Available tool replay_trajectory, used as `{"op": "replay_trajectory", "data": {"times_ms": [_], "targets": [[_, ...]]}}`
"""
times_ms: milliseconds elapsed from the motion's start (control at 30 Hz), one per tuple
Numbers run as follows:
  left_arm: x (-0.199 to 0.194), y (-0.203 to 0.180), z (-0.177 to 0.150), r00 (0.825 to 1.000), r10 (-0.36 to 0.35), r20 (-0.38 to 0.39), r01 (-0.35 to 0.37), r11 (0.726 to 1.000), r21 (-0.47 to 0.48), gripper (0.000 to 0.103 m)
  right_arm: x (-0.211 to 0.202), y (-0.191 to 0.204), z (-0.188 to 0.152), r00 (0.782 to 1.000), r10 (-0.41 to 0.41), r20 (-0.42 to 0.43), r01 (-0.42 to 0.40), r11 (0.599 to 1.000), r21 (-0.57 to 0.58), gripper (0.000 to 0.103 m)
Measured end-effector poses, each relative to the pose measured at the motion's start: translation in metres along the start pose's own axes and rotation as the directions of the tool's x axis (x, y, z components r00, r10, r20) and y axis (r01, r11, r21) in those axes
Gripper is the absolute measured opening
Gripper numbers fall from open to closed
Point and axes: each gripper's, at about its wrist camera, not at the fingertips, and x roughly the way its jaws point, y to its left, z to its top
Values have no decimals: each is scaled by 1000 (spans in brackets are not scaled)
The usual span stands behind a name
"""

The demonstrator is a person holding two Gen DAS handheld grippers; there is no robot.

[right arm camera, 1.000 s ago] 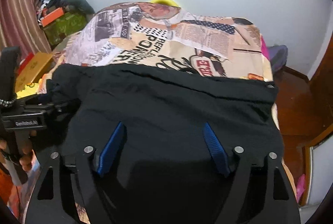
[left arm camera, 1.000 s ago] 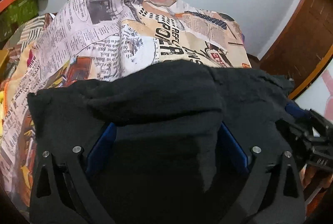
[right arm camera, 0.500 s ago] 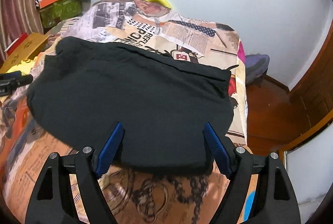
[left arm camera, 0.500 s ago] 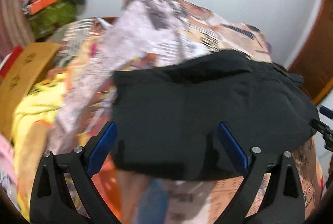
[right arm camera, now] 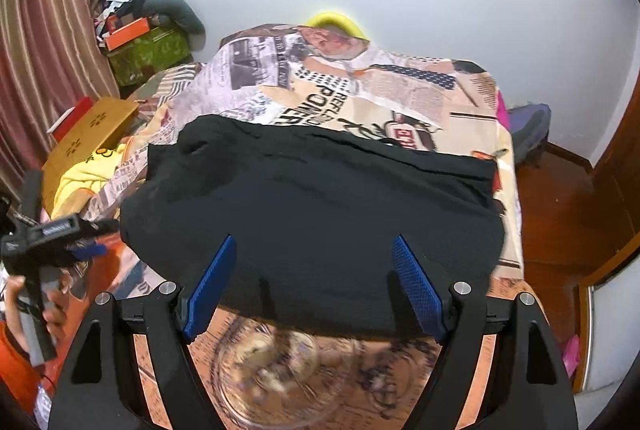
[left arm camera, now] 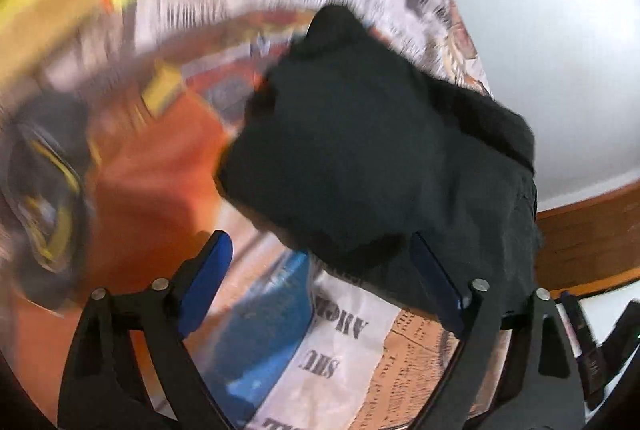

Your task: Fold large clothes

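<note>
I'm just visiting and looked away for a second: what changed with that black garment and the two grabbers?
Both grippers let go of the black garment and drew back; the left gripper and right gripper now stand open and empty. The left one has swung aside, blurring its view. The garment stays folded on the newspaper-print bedspread.

In front of your right gripper [right arm camera: 312, 282] the folded black garment [right arm camera: 320, 214] covers the near bed, leaving open newspaper-print bedsheet [right arm camera: 400, 94] beyond it. To your left, the yellow cloth [right arm camera: 80, 178] and tan cardboard box [right arm camera: 88, 130] crowd the bedside; your left gripper [right arm camera: 86, 248] hovers there too.
</note>
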Motion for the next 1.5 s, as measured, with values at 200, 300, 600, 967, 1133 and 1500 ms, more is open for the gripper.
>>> {"op": "replay_trajectory", "data": {"times_ms": [200,300,600,967,1133,1500], "targets": [[33,16,20,984,-176,-3,175,977,-126,89,38,13,-1,999,-9,-45,8,1000,-8,78],[52,22,30,976,-217,-9,212,960,-184,93,51,7,-6,997,12,-78,-9,999,37,78],[46,-53,25,979,81,188,-112,981,157,58,50,-1,-4,996,52,-71,-44,993,112,78],[-89,-146,-10,828,84,554,-377,815,441,46,27,46,-3,991,120,-52,-116,991,73,78],[-133,-179,-34,753,18,658,-471,713,519,46,41,79,-8,967,240,-82,-231,967,103,81],[-105,-206,-74,866,-13,500,-359,680,639,45,36,72,-32,943,265,-201,-268,963,13,76]]}}
